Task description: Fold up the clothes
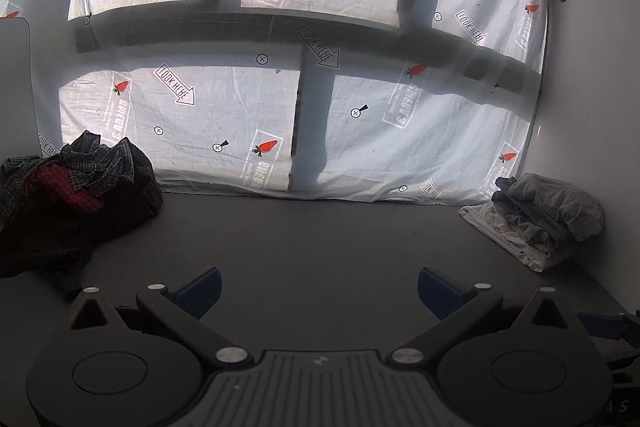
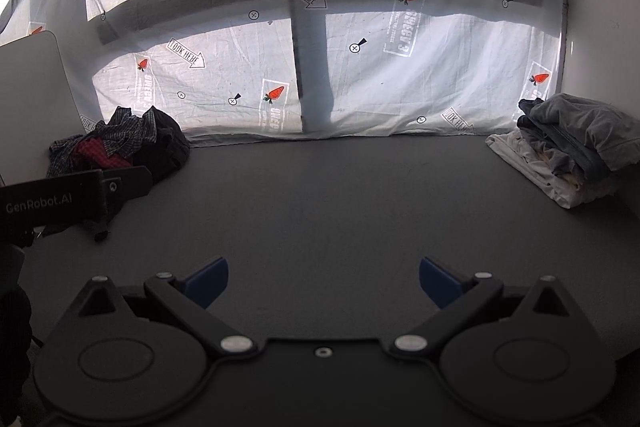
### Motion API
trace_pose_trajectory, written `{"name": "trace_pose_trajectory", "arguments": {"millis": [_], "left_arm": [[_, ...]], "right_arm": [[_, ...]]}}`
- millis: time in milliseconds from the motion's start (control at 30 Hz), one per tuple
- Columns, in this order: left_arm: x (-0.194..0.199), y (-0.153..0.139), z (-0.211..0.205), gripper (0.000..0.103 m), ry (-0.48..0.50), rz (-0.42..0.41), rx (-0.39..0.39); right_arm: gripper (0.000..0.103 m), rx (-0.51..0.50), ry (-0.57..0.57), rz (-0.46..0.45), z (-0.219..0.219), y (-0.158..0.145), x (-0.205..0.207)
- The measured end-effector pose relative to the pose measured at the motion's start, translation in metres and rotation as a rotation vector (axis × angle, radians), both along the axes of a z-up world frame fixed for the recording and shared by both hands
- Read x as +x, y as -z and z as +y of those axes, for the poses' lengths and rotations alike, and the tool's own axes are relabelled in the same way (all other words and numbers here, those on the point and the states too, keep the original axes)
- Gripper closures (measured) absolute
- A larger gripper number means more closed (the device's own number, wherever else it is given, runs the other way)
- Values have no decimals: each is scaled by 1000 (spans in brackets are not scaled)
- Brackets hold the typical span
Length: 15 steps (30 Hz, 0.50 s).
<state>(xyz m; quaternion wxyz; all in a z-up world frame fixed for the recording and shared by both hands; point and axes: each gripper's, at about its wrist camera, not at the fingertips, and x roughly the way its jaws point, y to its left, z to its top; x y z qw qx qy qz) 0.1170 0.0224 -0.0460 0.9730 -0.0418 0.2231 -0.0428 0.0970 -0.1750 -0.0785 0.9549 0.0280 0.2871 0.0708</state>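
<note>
**Both tools held apart over a bare stretch of table**

The left tool (image 1: 319, 289) and the right tool (image 2: 323, 281) are each seen with fingers spread wide and nothing gripped. The dark table (image 2: 320, 195) lies bare between them and the clothes. A heap of unfolded clothes (image 1: 76, 187), checked, red and black, is piled at the far left, well apart from both tools. A folded stack (image 2: 568, 147) is set at the far right, against the printed sheet (image 1: 224, 115).
</note>
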Motion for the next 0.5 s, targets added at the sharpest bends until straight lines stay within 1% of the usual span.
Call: {"name": "trace_pose_trajectory", "arguments": {"millis": [167, 267, 500], "left_arm": [[-23, 4, 12, 0, -19, 22, 0], [-31, 4, 16, 0, -18, 24, -9], [-42, 1, 18, 0, -20, 5, -3]], "right_arm": [[0, 6, -1, 18, 6, 3, -18], [0, 4, -8, 12, 10, 1, -25], [0, 2, -12, -10, 12, -3, -33]]}}
